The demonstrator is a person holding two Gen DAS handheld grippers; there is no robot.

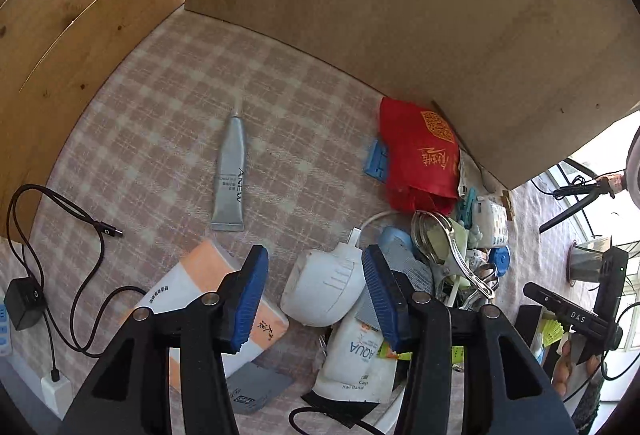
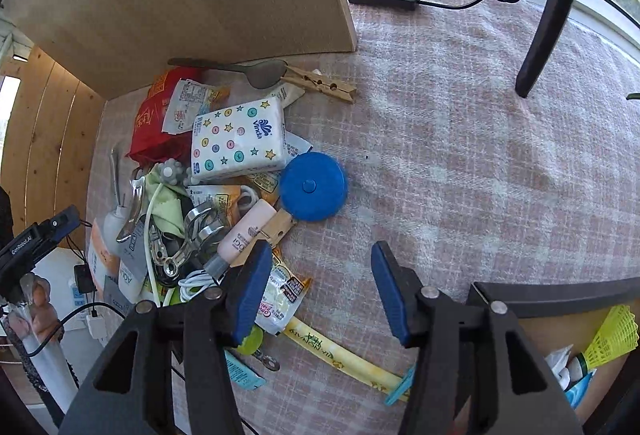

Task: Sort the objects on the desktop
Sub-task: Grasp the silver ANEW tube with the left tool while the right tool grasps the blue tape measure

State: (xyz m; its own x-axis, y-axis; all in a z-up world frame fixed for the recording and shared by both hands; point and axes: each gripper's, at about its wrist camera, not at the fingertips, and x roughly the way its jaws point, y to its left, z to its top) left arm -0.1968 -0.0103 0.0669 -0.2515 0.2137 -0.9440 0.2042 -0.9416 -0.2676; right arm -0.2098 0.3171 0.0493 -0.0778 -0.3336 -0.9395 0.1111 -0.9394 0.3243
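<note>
One silver tube (image 1: 231, 175) flat, nozzle pointing toward back board (image 1: 400, 15).

On the checked tablecloth (image 1: 168, 139), the ANEW tube (image 1: 231, 177) lies alone, well left of the envelope (image 1: 420, 159) by the wooden board (image 1: 400, 15). A tissue pack (image 1: 208, 299) lies before the tube, with a cable plug (image 1: 108, 231) to its left. In the right wrist view, the Vinda tissue pack (image 2: 238, 141) lies on the pile, the tape measure (image 2: 313, 186) just right of it, apparently touching; a clothespin (image 2: 320, 83) lies behind.
</note>
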